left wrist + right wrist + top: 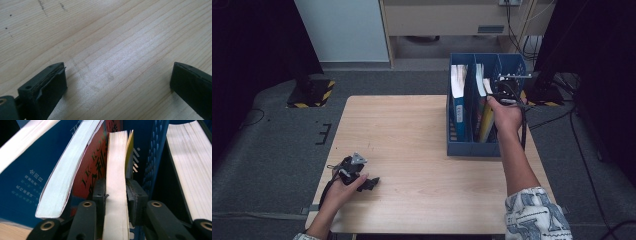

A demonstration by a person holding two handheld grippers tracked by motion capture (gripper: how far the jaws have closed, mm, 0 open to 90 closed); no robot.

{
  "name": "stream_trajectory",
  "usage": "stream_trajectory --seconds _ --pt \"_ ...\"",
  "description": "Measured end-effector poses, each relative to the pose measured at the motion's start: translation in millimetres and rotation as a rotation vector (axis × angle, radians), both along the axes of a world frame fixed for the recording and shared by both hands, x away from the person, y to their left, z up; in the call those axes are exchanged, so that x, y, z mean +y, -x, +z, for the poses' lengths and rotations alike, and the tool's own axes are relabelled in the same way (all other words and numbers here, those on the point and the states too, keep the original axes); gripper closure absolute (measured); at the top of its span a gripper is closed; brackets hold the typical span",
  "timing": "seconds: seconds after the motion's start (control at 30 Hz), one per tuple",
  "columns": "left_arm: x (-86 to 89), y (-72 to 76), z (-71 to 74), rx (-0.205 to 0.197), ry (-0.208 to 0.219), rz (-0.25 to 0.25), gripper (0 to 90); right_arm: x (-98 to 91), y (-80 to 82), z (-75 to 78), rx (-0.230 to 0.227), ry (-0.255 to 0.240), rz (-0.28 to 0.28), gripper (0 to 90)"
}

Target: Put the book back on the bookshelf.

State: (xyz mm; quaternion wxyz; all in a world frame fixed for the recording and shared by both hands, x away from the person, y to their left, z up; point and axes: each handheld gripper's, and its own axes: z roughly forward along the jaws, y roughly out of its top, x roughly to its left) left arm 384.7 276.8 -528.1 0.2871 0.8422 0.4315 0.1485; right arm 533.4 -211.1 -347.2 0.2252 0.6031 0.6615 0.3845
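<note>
**Right tongs clamped on a book in the blue file rack**

The right tongs (pixel 115 195) are pressed together on the page block of a cream-paged book with a yellow cover (pixel 117 170), 1 pad on each face of it. That book stands on edge in the middle compartment of the blue file rack (pixel 472 147), which sits at the far right of the tabletop (pixel 412 145). In the high view the right hand (pixel 506 112) reaches over the rack's top from the near side, with the book (pixel 486 87) directly under the tongs.

The relation that matters: the book's long axis runs roughly upright, along the compartment, and the tongs grip it near its top edge, in line with that axis. Judged from this, the book can only travel along the slot, straight up to come out or straight down to seat; a sideways pull would drag it against the red-covered book (pixel 96 162) leaning just beside it, or against the perforated divider (pixel 152 157) on its other side.

The left tongs (pixel 117 82) stand wide apart with nothing between them, resting low over bare wood at the near left corner, well apart from the rack. In the high view the left hand (pixel 347 182) lies there, so the right hand alone is placed for this move.
</note>
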Motion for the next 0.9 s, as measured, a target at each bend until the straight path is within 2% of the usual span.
stream_trajectory --seconds 0.13,0.43,0.9 --pt "0.1 0.0 -0.1 -0.001 0.0 -0.001 0.0 1.7 1.2 1.5 -0.005 0.04 -0.011 75.0" --pt "0.1 0.0 -0.1 -0.001 0.001 -0.001 0.0 -1.5 -1.7 3.3 -0.031 0.029 -0.04 75.3" --pt "0.0 -0.1 -0.1 -0.001 0.001 -0.002 0.0 -1.5 -16.1 10.9 -0.046 0.052 -0.047 75.4"
